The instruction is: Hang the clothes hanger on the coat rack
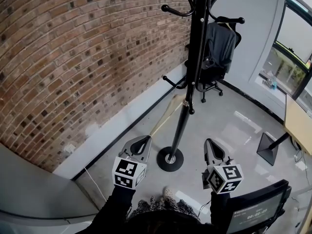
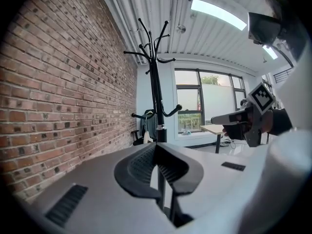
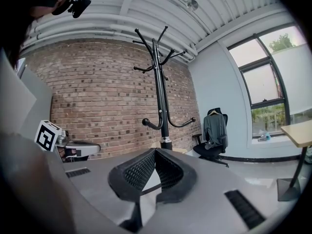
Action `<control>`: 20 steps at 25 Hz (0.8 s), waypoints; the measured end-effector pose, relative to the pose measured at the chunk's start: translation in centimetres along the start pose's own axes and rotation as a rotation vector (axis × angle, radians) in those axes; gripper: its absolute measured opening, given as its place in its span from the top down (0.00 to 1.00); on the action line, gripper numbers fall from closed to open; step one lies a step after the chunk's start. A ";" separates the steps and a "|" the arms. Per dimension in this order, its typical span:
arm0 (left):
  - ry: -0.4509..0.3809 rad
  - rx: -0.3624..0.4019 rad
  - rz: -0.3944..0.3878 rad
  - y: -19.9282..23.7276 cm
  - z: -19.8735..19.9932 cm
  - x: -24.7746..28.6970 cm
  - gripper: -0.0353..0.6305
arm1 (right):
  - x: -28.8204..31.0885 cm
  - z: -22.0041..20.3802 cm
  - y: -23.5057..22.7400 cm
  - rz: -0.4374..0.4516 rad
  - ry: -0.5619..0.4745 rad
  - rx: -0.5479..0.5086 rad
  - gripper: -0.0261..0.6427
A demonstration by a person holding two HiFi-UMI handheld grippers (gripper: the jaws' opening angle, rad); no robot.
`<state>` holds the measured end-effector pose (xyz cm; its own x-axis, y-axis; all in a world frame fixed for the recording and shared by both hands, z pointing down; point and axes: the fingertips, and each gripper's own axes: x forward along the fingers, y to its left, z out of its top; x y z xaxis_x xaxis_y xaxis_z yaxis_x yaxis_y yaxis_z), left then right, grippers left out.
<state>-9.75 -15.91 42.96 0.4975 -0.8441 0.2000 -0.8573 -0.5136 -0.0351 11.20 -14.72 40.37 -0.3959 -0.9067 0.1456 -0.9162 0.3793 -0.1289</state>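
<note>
left hand-held gripper (image 2: 155, 145) closed | right hand-held gripper (image 3: 155, 151) closed | pale wooden hanger (image 1: 165, 115) | black rack (image 1: 196, 57)

Open floor (image 1: 234, 126) spreads right of the rack (image 1: 195, 57); a brick wall (image 1: 73, 57) hems the left side, a draped chair (image 1: 214, 72) stands behind it.

Glossy black metal coat rack (image 1: 196, 57); rough brick wall (image 1: 87, 57).
</note>
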 end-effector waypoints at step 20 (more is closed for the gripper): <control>-0.013 -0.006 -0.024 -3.7 -0.9 -4.0 0.94 | -4.9 0.8 1.0 -0.083 -0.049 -0.082 0.95</control>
<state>-8.65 -10.47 43.17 0.5198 -0.8334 0.1877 -0.8457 -0.5330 -0.0249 12.32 -10.02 38.71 -0.3167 -0.9428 0.1036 -0.9485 0.3145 -0.0371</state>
